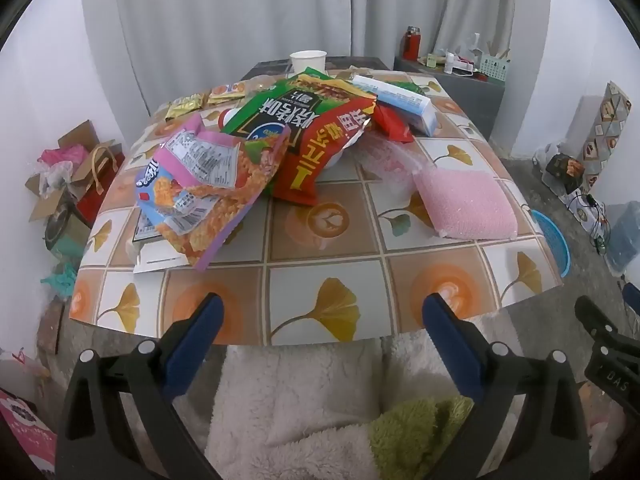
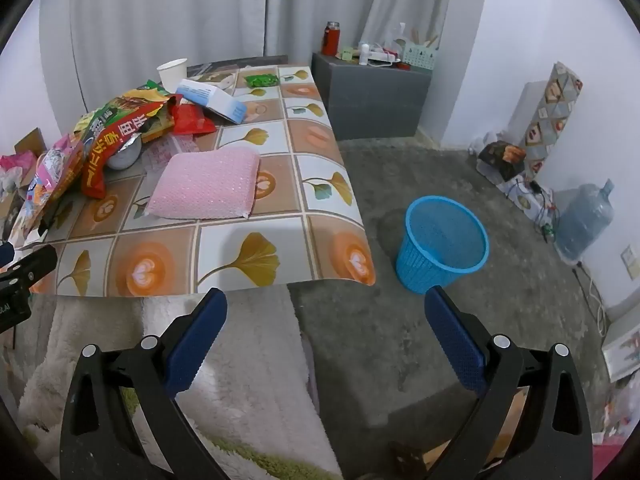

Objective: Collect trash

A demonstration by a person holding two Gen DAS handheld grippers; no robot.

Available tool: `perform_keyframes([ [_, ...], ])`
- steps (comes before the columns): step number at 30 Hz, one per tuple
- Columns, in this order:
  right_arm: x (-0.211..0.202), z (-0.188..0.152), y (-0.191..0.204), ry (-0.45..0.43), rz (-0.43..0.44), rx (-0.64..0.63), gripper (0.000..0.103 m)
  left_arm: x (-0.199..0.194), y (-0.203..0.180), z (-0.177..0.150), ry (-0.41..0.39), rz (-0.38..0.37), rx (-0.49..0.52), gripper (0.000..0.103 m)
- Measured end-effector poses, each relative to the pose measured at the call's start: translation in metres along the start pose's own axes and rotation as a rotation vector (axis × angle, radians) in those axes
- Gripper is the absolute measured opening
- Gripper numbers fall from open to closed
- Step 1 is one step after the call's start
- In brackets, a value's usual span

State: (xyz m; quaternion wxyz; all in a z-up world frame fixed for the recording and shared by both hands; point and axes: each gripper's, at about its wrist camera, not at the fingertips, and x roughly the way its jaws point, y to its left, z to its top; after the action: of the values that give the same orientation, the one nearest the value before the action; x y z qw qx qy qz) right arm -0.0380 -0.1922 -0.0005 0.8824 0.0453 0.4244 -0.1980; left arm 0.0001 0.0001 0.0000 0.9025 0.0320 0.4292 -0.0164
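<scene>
A heap of snack wrappers lies on the patterned table [image 1: 320, 240]: a pink and orange bag [image 1: 208, 188], a red bag [image 1: 320, 156], a green and black bag [image 1: 276, 112], a small red packet [image 1: 394, 122] and a white and blue box [image 1: 404, 104]. A pink bubble-wrap pad [image 1: 464, 204] lies at the right. A paper cup [image 1: 308, 60] stands at the far edge. My left gripper [image 1: 320, 312] is open and empty at the near table edge. My right gripper [image 2: 326, 308] is open and empty, off the table's near right corner. A blue mesh bin [image 2: 444, 240] stands on the floor right of the table.
Small gold packets [image 1: 188, 104] lie at the far left of the table, a green packet [image 2: 261, 80] at the far right. A grey cabinet [image 2: 372, 100] with clutter stands behind. Cardboard boxes [image 1: 68, 184] sit on the floor left, a water jug [image 2: 584, 220] and cables right.
</scene>
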Motion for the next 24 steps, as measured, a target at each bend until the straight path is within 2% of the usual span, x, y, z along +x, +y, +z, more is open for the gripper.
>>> perform_keyframes([
  [9, 0.001, -0.001, -0.001, 0.002, 0.004, 0.002, 0.095, -0.007, -0.008, -0.003, -0.015, 0.023, 0.016, 0.097],
  [10, 0.001, -0.001, -0.001, 0.003, 0.005, 0.002, 0.095, -0.001, 0.001, -0.003, 0.006, 0.002, -0.004, 0.097],
  [24, 0.000, -0.001, 0.000, 0.003, 0.004, 0.003, 0.095, 0.001, 0.005, -0.003, 0.010, 0.014, -0.010, 0.097],
])
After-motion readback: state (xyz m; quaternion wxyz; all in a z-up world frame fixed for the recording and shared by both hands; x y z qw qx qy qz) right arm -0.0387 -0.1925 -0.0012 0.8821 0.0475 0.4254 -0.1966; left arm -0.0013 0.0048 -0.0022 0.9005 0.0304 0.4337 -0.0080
